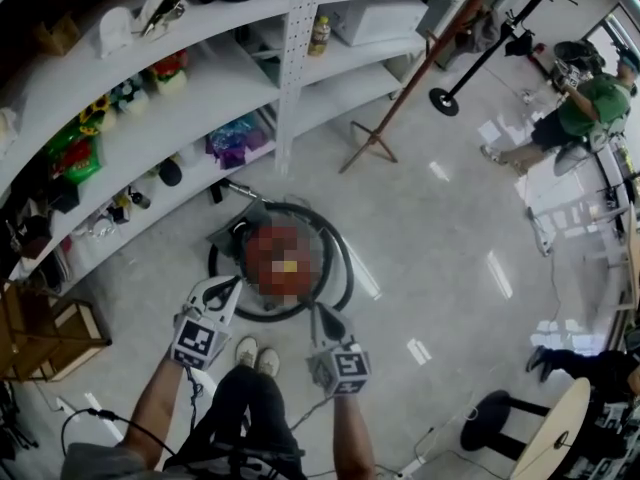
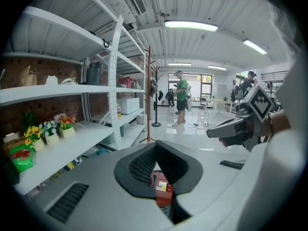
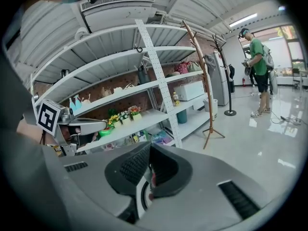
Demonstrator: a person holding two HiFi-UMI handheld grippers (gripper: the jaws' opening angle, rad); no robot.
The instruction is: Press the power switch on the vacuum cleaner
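I'm hovering both tools over the vacuum cleaner [image 1: 283, 260], which sits on the floor just in front of the low shelf [image 1: 150, 128], its black hose [image 1: 342, 258] coiled round it. The left gripper [image 1: 229, 288] hangs above the near left edge of the body, the right gripper [image 1: 323, 315] above the near right edge. Each has its jaws drawn narrow, tips about meeting, with nothing held. Through the slit behind the left tips I see the red casing [image 2: 161, 184] and a small round red knob [image 2: 169, 188], possibly the switch, though I can't be sure. Neither tip touches the machine, so I judge the press not yet made: descent and the push remain.
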